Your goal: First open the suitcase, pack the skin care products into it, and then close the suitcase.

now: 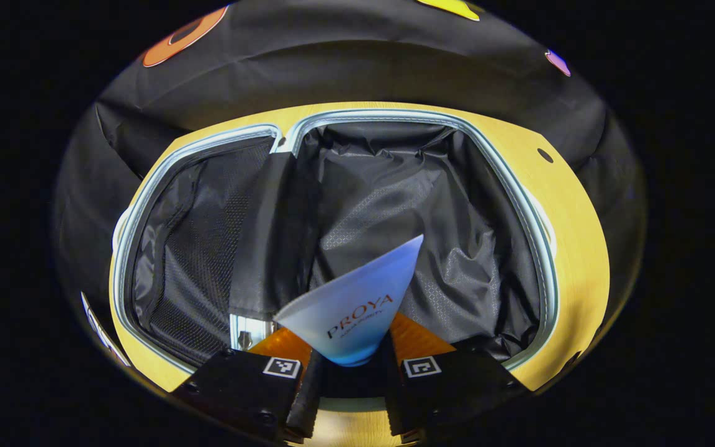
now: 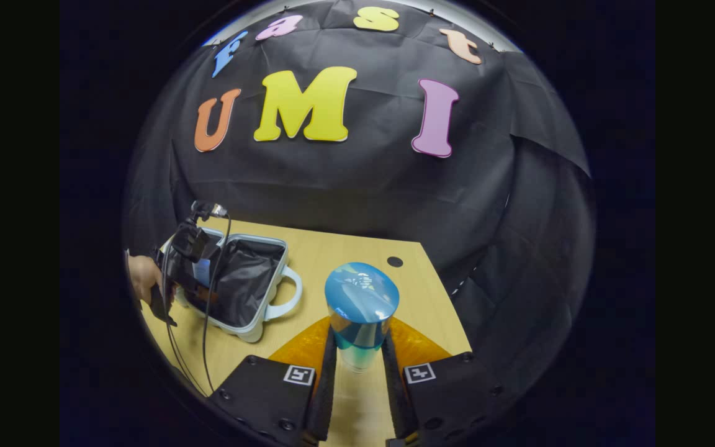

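While the left tool (image 1: 350, 366) grasps the tube (image 1: 357, 310) over the open suitcase (image 1: 519, 192) and the right tool (image 2: 359, 366) grasps the bottle (image 2: 360, 310), an early release may drop the tube onto the rim.

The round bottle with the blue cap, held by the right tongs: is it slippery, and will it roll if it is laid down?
Probably slippery: the bottle has a glossy cap that shows highlights, and the right tongs grip only its smooth lower body. It looks cylindrical, so on its side on the table it would likely roll. Standing, it seems tall for its base, so apt to tip.
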`<state>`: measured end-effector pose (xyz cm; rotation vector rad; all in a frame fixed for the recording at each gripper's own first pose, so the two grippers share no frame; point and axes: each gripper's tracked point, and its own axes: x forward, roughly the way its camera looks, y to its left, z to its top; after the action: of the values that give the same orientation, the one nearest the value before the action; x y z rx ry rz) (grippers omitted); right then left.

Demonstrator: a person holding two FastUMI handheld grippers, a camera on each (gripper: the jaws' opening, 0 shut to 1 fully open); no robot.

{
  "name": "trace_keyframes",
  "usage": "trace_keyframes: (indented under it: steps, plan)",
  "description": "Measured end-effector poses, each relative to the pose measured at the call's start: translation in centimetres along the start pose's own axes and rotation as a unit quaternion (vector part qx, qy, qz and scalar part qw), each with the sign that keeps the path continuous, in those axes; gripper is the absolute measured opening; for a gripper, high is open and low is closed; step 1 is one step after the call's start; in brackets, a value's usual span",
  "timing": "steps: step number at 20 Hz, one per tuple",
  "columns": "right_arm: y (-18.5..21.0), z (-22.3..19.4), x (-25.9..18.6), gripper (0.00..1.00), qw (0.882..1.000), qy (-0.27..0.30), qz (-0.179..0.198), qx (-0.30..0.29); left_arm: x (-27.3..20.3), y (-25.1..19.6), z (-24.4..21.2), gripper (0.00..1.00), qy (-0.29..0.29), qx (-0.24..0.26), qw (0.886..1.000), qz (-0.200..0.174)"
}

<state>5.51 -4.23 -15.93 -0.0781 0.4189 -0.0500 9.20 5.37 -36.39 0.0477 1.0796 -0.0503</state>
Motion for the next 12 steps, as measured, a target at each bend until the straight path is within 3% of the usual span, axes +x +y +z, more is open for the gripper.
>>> trace_keyframes:
  steps: [2,3,4,9,10,11,12]
  plan:
    - [0.1,0.2,-0.1,0.35,1.000,0.000,-0.004,-0.010,0.7,0.0,0.6,0.46,-0.001,0.008,1.000,0.002]
    - [0.2,0.3,-0.3,0.35,1.000,0.000,-0.004,-0.015,1.1,-0.2,0.8,0.53,0.003,0.012,1.000,0.002]
    - [0.4,0.2,-0.4,0.35,1.000,0.001,-0.003,-0.018,1.3,-0.1,0.7,0.46,0.009,0.010,1.000,0.002]
    - [2.3,-0.6,-0.4,0.35,0.999,0.012,0.014,-0.027,2.0,-0.3,1.9,0.43,-0.002,-0.001,1.000,-0.004]
    - [2.6,-0.9,-0.3,0.35,0.999,0.016,0.018,-0.028,2.1,-0.2,1.8,0.49,-0.001,0.000,1.000,-0.004]
    - [3.0,-1.2,-0.3,0.36,0.999,0.019,0.022,-0.028,2.0,-0.3,1.9,0.49,-0.002,-0.002,1.000,-0.005]
    - [3.4,-1.2,-0.1,0.35,0.999,0.021,0.028,-0.028,2.0,-0.3,1.8,0.43,-0.002,-0.001,1.000,-0.005]
